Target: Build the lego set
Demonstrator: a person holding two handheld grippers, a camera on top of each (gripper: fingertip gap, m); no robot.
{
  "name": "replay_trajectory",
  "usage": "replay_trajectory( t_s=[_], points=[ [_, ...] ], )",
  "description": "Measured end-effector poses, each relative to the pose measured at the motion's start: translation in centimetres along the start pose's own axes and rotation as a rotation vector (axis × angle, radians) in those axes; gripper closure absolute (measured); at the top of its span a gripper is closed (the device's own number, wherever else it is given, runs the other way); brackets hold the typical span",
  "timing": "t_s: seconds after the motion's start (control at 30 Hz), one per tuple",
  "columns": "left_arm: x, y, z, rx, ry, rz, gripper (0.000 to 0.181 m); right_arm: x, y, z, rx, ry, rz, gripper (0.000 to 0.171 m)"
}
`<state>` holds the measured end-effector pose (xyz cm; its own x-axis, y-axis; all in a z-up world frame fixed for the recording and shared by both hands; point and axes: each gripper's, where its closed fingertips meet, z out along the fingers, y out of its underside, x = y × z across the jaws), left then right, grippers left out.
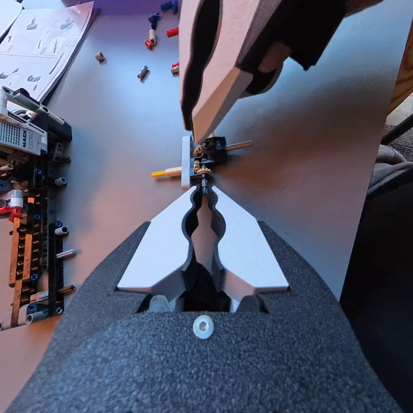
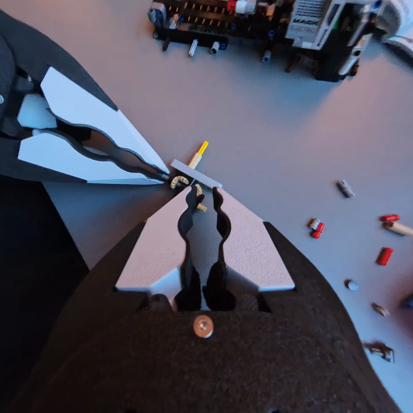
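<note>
A small gear assembly (image 1: 202, 159) lies mid-table: a white plate, a black frame, tan gears, a yellow axle to the left and a brown axle to the right. My left gripper (image 1: 205, 190) is shut on the assembly's dark grey axle, which sticks out towards me. My right gripper (image 1: 192, 134) comes down from above onto the assembly's far end. In the right wrist view, my right gripper (image 2: 203, 190) has its jaws narrowly apart around the assembly (image 2: 178, 181), with a tan gear between them. The left gripper (image 2: 165, 177) enters there from the left.
A half-built truck chassis (image 1: 33, 201) lies at the left, and it also shows in the right wrist view (image 2: 268, 26). An instruction booklet (image 1: 40, 44) is at the far left. Loose red, blue and tan pieces (image 1: 152, 38) are scattered beyond. The table edge (image 1: 357, 245) runs close on the right. My right fingertips sit around 5 centimetres from my left ones.
</note>
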<state>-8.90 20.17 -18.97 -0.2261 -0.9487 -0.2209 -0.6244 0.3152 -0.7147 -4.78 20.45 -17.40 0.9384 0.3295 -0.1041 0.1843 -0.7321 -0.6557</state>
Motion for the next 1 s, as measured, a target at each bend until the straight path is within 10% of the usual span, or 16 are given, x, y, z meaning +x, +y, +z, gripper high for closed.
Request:
replay_trajectory(
  t_s=[0.47,1.0],
  points=[
    [0.0,0.0,0.0,-0.003,-0.012,0.014,0.179,-1.0,0.7,1.0,-0.110,-0.157,0.001,0.167],
    [-0.7,-0.3,-0.5,-0.014,-0.115,0.077,0.179,-0.6,-0.3,0.6,0.012,-0.361,0.575,0.169]
  ],
)
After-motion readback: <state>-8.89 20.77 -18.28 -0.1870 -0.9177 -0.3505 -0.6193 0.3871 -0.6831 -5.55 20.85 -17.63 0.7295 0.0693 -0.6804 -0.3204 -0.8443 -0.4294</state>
